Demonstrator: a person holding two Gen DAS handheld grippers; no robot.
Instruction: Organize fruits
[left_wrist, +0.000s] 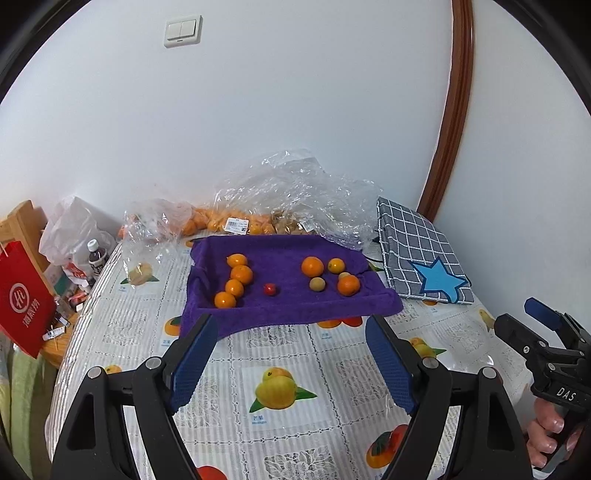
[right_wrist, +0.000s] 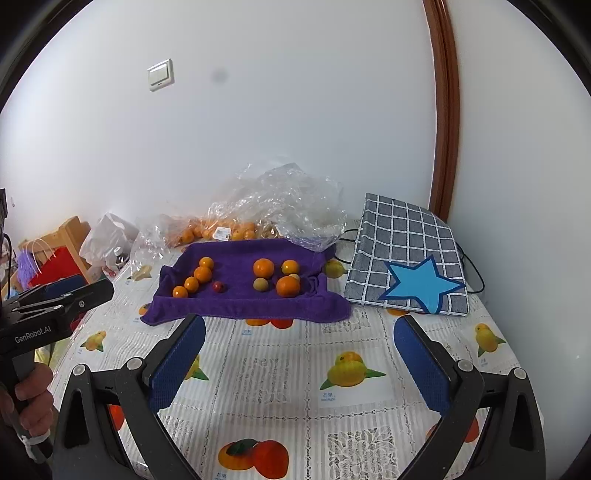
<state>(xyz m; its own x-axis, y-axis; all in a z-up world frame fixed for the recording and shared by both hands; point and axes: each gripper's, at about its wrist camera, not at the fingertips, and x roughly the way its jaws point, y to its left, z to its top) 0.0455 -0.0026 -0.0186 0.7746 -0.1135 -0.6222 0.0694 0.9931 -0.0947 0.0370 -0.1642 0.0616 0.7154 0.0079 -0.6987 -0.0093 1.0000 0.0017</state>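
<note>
Left wrist view: the left tool (left_wrist: 291, 360) hangs wide open over the tabletop (left_wrist: 332, 369), short of the purple towel (left_wrist: 280, 310), gripping nothing and touching nothing. On the towel, four oranges (left_wrist: 236, 280) lie in a slanting row at the left, a small red fruit (left_wrist: 270, 289) sits alone in the middle, and a loose group lies at the right: three oranges (left_wrist: 312, 266) and two pale fruits (left_wrist: 317, 284). The row looks sorted and the right group mixed, but whether sorting is midway or this layout is the final one cannot be judged. The right tool (left_wrist: 532, 314) shows at the edge, its jaws seen side-on, so I cannot tell from here.

Right wrist view: the right tool (right_wrist: 299, 354) is spread fully, empty, above the tabletop and short of the towel's front hem. The same row (right_wrist: 195, 278), red fruit (right_wrist: 218, 287) and right group (right_wrist: 275, 277) show.

If a fruit is to be picked, these are small and round: approach from above, centre the pads on one fruit only, and close gently so it neither rolls on the soft towel nor nudges neighbours that touch it.
</note>
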